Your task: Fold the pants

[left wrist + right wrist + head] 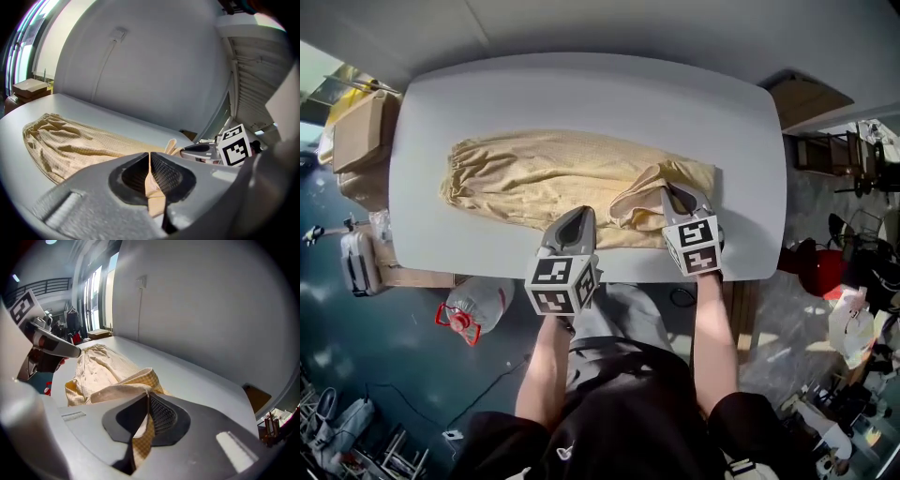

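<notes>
Right claw (147, 397) first: its jaws are pinched tight on a fold of the pants (534, 173), and checked tan cloth squeezes out between the pads and trails back toward the camera. Just ahead of the jaws the cloth rises in a loose hump, so that end of the garment is bunched and not flat. From the head view this grip sits at the pants' right end, near the surface's (581, 94) front right corner.

Over to the left claw (149, 159): it is clamped too, with a thin strip of the same tan cloth caught in the seam between its pads. It bites the garment's near hem, about halfway along the surface's front edge. The two claws are close together, side by side, and each shows up at the rim of the other's view.

The pants stretch lengthwise across the middle of the pale grey surface. The gathered, puckered end lies toward the left edge and the cloth is wrinkled all the way along. The far half of the surface lies beyond them, with a plain wall behind it.

Behind each claw rides its marker cube (561, 284), and the person's bare forearms reach in from the front edge. Off the surface, a cardboard box (358, 131) stands by the left edge and a clear plastic bottle (478, 305) lies on the floor below.
</notes>
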`<control>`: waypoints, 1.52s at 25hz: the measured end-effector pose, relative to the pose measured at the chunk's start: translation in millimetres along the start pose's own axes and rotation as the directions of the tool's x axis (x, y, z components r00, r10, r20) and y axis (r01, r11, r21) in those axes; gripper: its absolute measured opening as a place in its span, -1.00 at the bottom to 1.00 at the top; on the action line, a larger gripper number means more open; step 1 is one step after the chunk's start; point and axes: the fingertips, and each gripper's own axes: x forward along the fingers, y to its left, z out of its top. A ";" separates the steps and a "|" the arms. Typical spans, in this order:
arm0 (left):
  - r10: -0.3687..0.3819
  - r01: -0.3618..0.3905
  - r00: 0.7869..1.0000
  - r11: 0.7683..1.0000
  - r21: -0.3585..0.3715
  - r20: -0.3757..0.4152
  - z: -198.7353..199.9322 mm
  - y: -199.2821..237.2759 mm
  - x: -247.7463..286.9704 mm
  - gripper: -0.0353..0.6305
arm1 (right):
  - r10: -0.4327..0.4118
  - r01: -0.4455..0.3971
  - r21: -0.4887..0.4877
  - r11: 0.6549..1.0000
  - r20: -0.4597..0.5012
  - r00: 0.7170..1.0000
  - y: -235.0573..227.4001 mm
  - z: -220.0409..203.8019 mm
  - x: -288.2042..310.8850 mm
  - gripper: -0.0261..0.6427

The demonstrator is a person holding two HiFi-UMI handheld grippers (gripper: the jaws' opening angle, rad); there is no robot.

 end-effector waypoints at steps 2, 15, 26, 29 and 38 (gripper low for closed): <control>0.017 -0.017 1.000 1.000 -0.011 0.012 5.6 7.3 -1.8 -0.84 | 0.014 -0.014 -0.031 0.999 -0.001 1.000 1.5 13.9 9.7 -0.87; 0.169 -0.164 0.985 0.981 -0.100 0.041 5.9 83.4 -35.7 -0.84 | 0.151 -0.152 0.010 0.988 -0.159 0.976 26.2 36.0 116.8 -0.88; 0.174 -0.169 0.984 0.981 -0.094 0.042 2.3 88.8 -47.8 -0.84 | 0.229 -0.199 0.300 0.933 -0.070 0.971 27.8 61.2 112.4 -0.80; 0.152 -0.148 0.988 0.986 -0.076 0.042 3.8 82.1 -43.5 -0.84 | 0.225 -0.211 0.347 0.914 0.002 0.974 21.8 71.9 99.3 -0.72; 0.092 -0.091 0.995 0.995 -0.031 0.028 3.6 49.6 -36.0 -0.84 | 0.192 -0.204 0.276 0.939 0.070 0.979 11.9 79.8 68.0 -0.27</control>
